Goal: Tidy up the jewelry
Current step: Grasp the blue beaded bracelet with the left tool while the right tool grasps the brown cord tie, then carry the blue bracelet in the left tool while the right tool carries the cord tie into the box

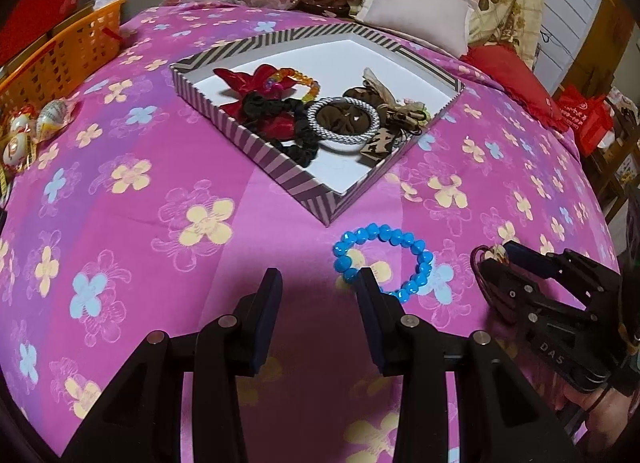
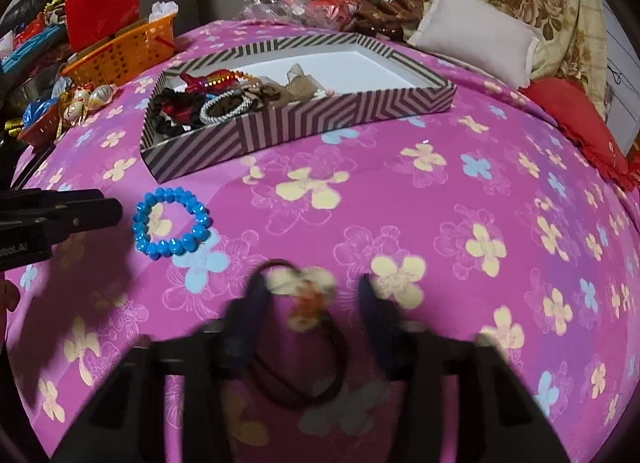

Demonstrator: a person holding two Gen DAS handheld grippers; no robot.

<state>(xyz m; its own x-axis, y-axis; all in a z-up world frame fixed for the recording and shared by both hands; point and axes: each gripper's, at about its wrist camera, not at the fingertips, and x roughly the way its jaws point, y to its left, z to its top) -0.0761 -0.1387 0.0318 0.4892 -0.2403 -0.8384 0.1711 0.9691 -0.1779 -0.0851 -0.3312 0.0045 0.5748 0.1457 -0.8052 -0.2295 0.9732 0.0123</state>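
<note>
A blue bead bracelet (image 1: pixel 424 259) (image 2: pixel 176 247) lies on the pink flowered bedspread, just in front of the near corner of a striped box (image 1: pixel 256 151) (image 2: pixel 304 119). The box holds scrunchies, a silver rope bangle (image 1: pixel 344 119) and an orange bead bracelet. My left gripper (image 1: pixel 320 287) (image 2: pixel 108 209) is open and holds nothing, its right fingertip at the bracelet's near edge. To the bracelet's right, my right gripper (image 2: pixel 314 291) (image 1: pixel 504 259) straddles a dark hair tie with a cream flower (image 2: pixel 304 283) (image 1: pixel 498 251). The view is blurred; a gap shows between the flower and the right finger.
An orange basket (image 1: pixel 80 47) (image 2: pixel 128 47) and small trinkets (image 1: pixel 24 131) sit at the left edge of the bed. A white pillow (image 1: pixel 420 11) and a red cushion (image 1: pixel 516 75) lie behind the box. Bags and cloth are piled at the back.
</note>
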